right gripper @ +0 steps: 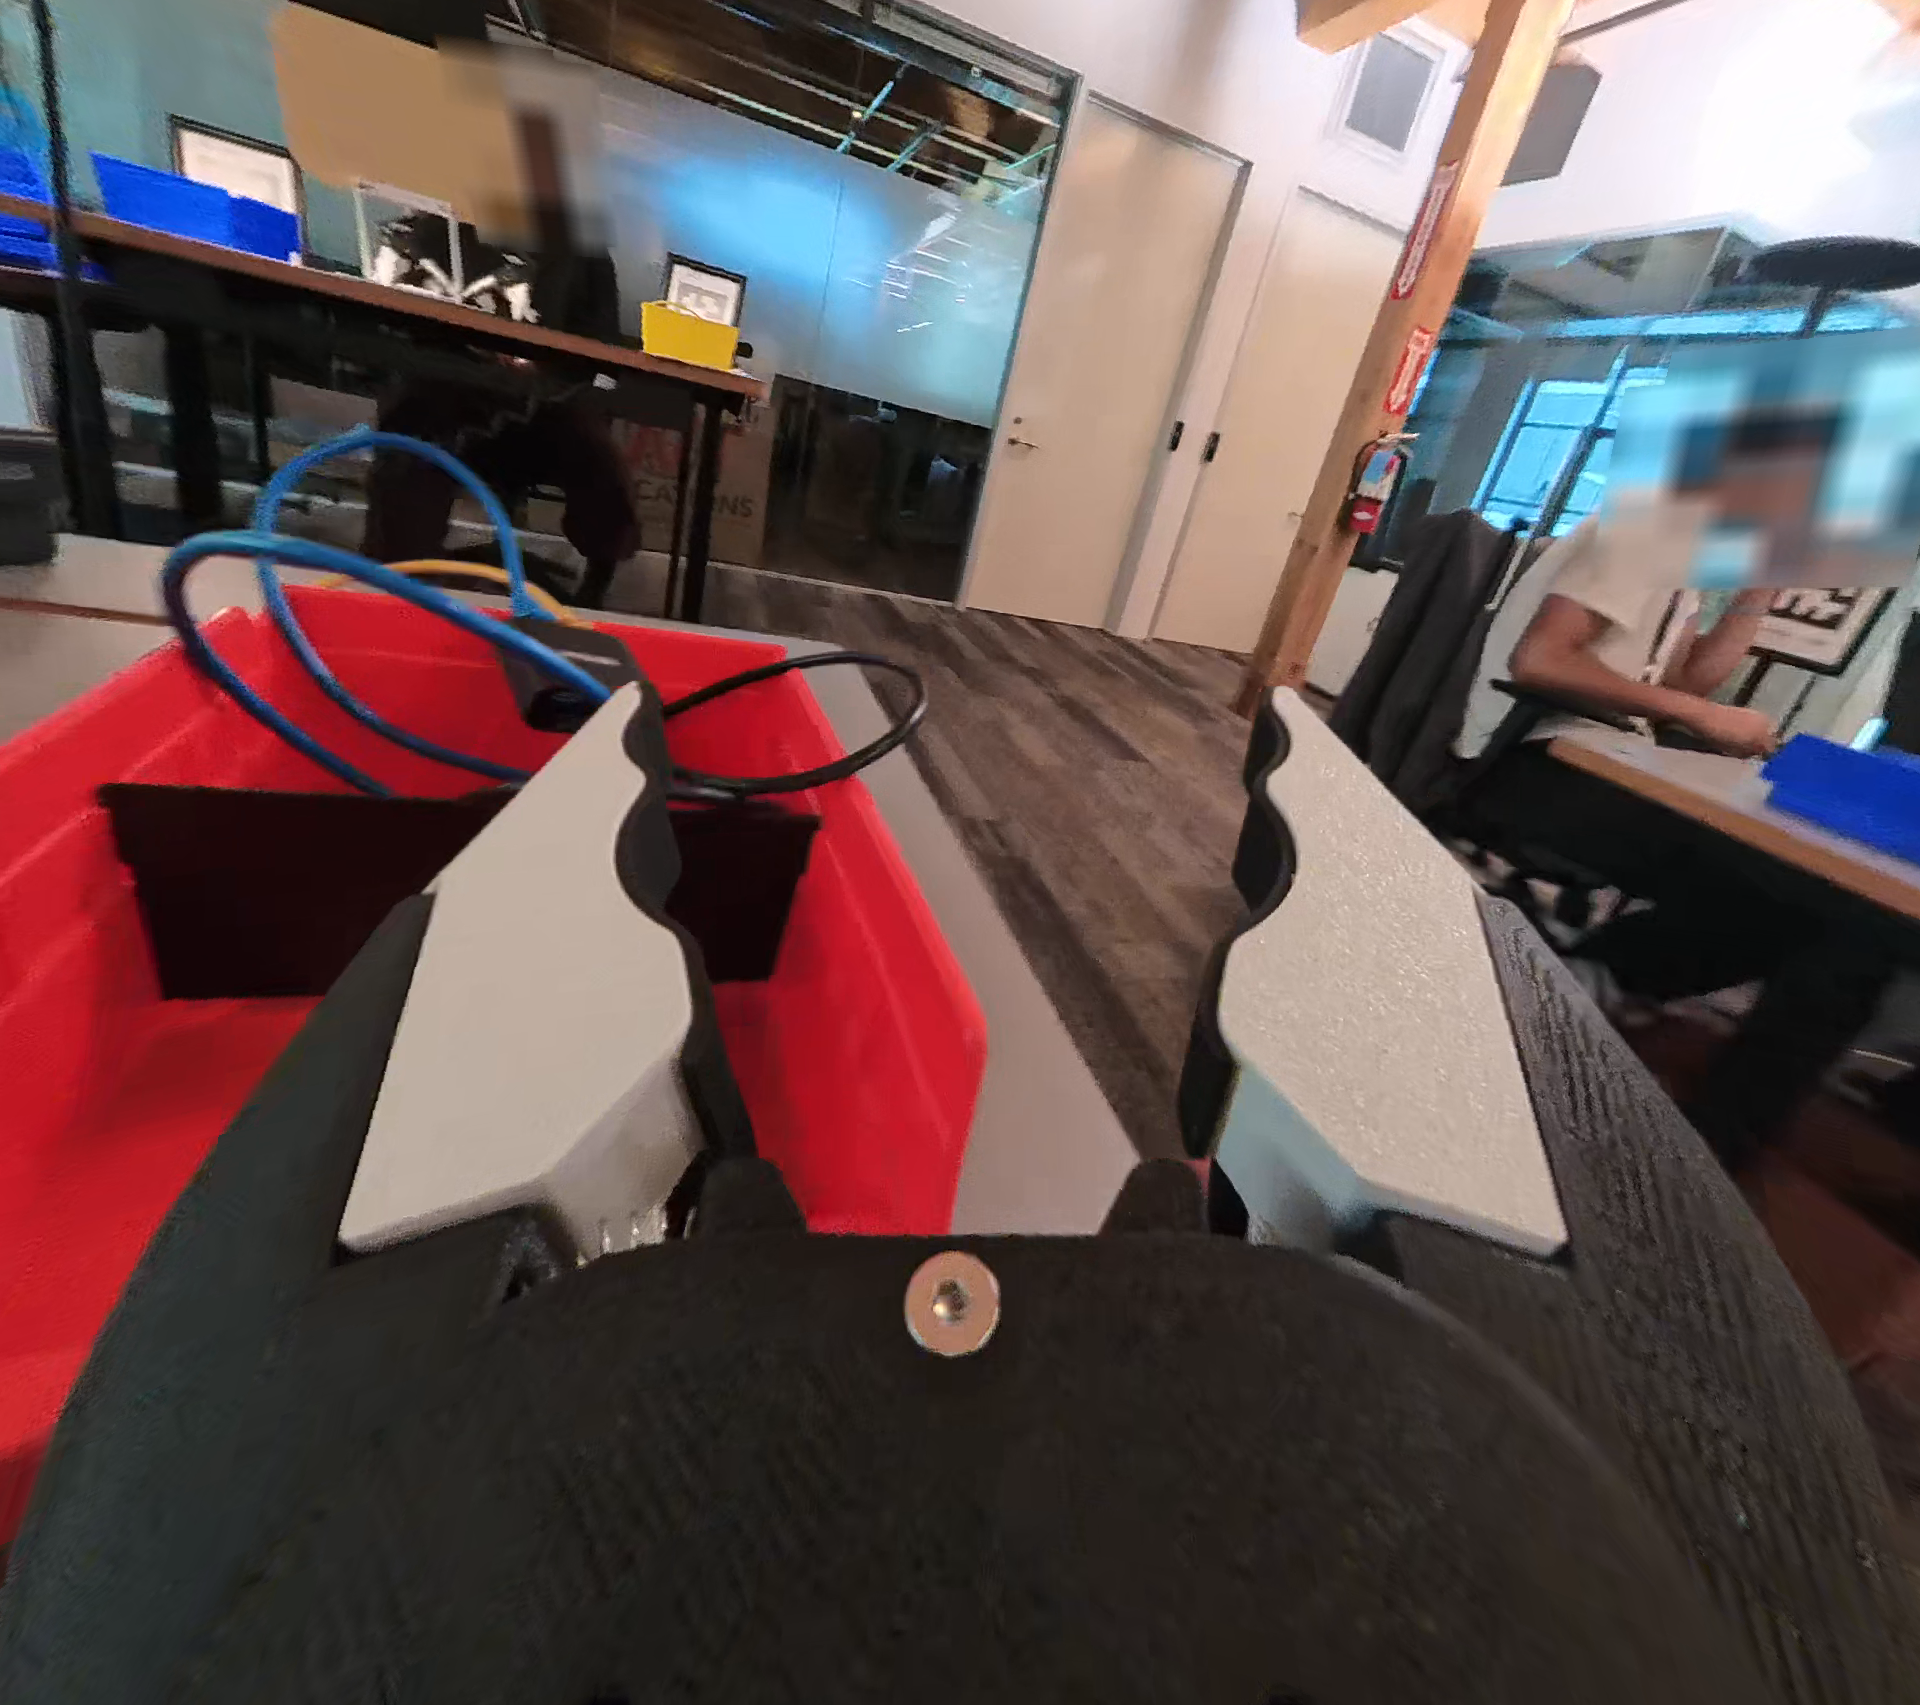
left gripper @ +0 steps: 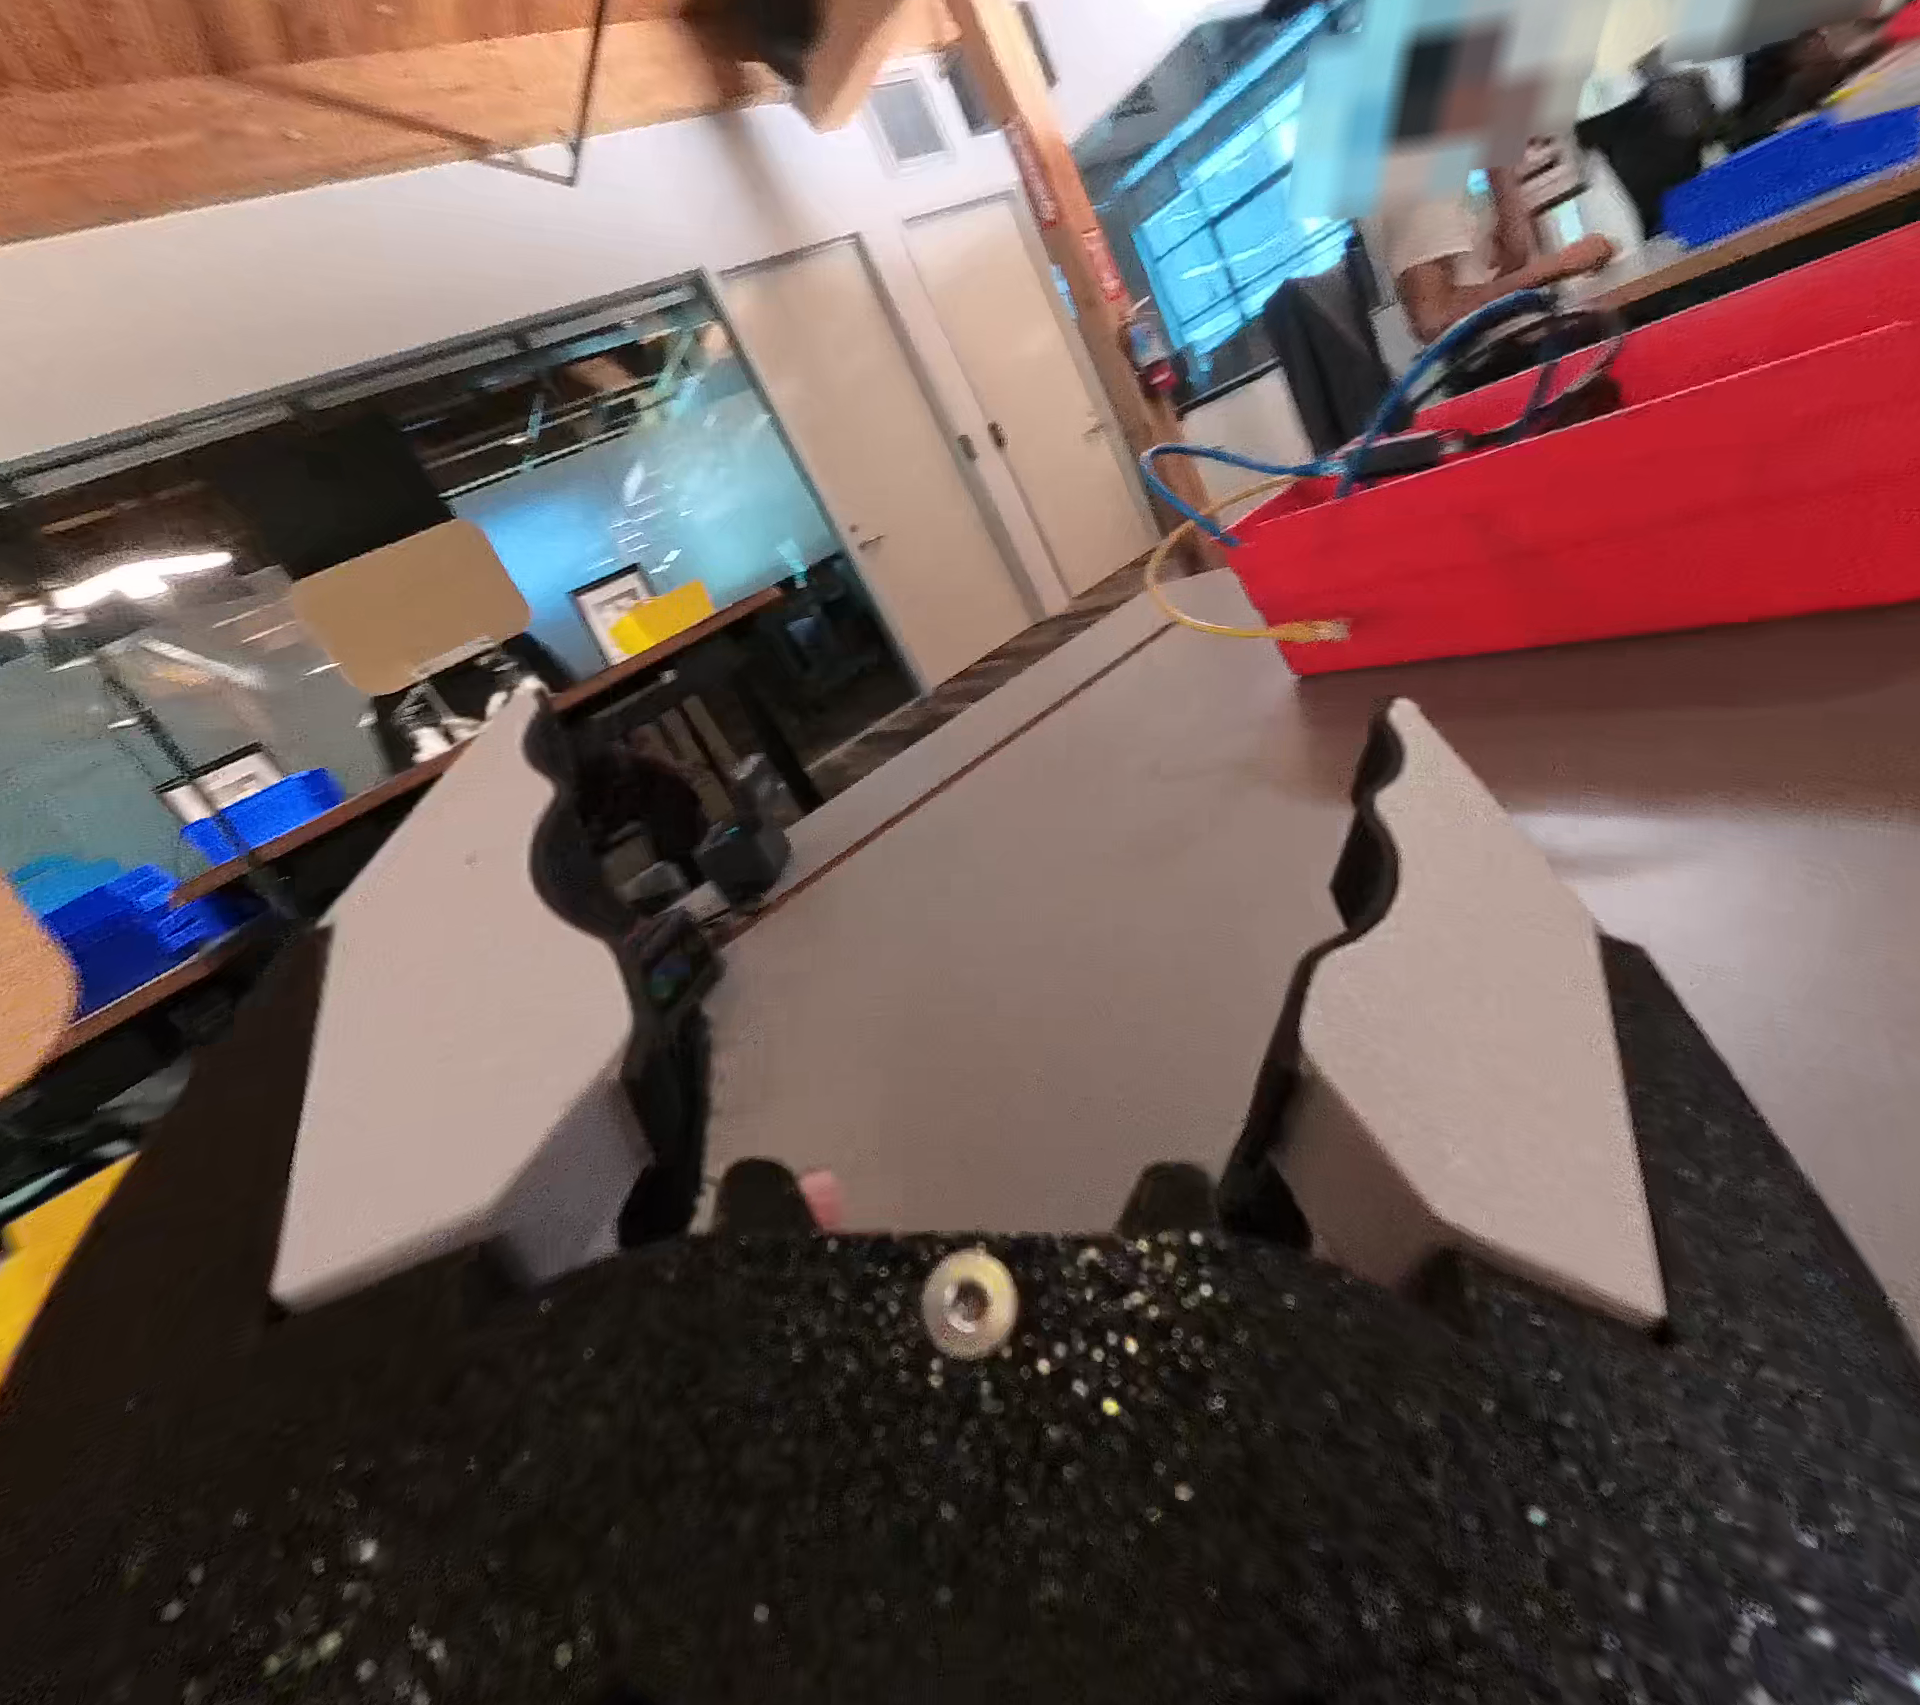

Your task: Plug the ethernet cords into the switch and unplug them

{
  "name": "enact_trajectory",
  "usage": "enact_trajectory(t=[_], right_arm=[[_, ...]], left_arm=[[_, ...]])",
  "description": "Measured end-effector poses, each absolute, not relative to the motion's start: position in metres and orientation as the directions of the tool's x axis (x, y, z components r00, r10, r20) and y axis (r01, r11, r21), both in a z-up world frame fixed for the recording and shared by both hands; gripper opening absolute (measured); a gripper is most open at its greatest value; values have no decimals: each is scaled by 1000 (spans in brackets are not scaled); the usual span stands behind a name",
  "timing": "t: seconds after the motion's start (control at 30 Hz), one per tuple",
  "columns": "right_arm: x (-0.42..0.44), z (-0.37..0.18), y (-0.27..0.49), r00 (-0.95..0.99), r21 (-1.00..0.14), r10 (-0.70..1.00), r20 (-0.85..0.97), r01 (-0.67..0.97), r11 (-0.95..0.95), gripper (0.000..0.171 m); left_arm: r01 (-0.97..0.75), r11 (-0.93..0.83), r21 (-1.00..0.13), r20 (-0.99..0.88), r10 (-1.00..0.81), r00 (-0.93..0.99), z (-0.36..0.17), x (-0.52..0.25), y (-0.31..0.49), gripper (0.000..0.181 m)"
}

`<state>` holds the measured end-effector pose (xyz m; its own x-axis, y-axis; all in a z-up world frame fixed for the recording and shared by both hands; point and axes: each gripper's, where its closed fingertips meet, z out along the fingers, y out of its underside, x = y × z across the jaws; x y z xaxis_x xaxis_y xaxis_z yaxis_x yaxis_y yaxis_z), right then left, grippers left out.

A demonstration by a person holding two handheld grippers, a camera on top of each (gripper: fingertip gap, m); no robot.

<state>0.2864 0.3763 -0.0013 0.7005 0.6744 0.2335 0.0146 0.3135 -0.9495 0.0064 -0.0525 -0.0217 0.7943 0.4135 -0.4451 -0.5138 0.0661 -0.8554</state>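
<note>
— On the grey-brown table (left gripper: 1039, 876), what does each camera catch?

— From the left wrist view, the left gripper (left gripper: 961, 782) hangs low over the table, fingers wide apart, nothing between them. Ahead to its right stands the red plastic bin (left gripper: 1610, 533), with a yellow ethernet cord (left gripper: 1216, 616) looping over its near corner, plug end lying against the bin's outer wall. A blue ethernet cord (left gripper: 1226, 471) arches over the rim, and the small black switch (left gripper: 1397, 452) sits inside.

— And the right wrist view?

— It looks down into the bin (right gripper: 862, 1032): a dark insert on the floor, blue cord loops (right gripper: 343, 554), a thin black cable (right gripper: 873, 741) curling over the far edge, and the switch (right gripper: 566, 668) just beyond the left fingertip. The right gripper (right gripper: 951, 720) has its fingers apart too, empty.

— The room?

— Wooden beams overhead, glass partitions, pale doors, a dark plank floor (right gripper: 1039, 772), long tables with blue bins (right gripper: 197, 206), a seated person (right gripper: 1621, 668) at the right.
</note>
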Motion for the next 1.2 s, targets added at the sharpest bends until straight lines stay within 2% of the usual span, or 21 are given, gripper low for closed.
enact_trajectory(t=[0.1,0.17,0.23,0.3,0.4,0.53,0.73,0.97,1.2], right_arm=[[276,-20,367,653,-944,696,299,95,316,109],[276,-32,365,634,-923,677,373,181,339,107],[280,-38,365,622,-908,664,415,232,350,103],[288,-42,368,635,-911,654,411,255,325,103],[294,-43,374,666,-943,668,331,206,261,98],[286,-51,376,650,-973,723,232,145,182,91],[268,-70,380,622,-972,749,227,196,131,90],[269,-86,402,677,-962,698,233,268,62,82],[266,-94,421,717,-976,688,113,211,-59,72]], left_arm=[[-574,5,-819,-485,529,696,-10,-5,-66,141],[-631,26,-776,-476,633,611,14,-3,-92,120],[-666,-8,-746,-473,710,522,26,-6,-117,114],[-648,-76,-758,-468,756,458,22,-21,-138,112],[-570,-135,-810,-424,807,411,12,-56,-165,106],[-390,-223,-894,-398,796,456,-20,-101,-178,100],[-228,-377,-898,-440,755,486,-64,-127,-184,98],[-126,-454,-882,-448,722,528,-94,-127,-192,98],[-84,-438,-895,-415,750,515,-101,-124,-212,94]])
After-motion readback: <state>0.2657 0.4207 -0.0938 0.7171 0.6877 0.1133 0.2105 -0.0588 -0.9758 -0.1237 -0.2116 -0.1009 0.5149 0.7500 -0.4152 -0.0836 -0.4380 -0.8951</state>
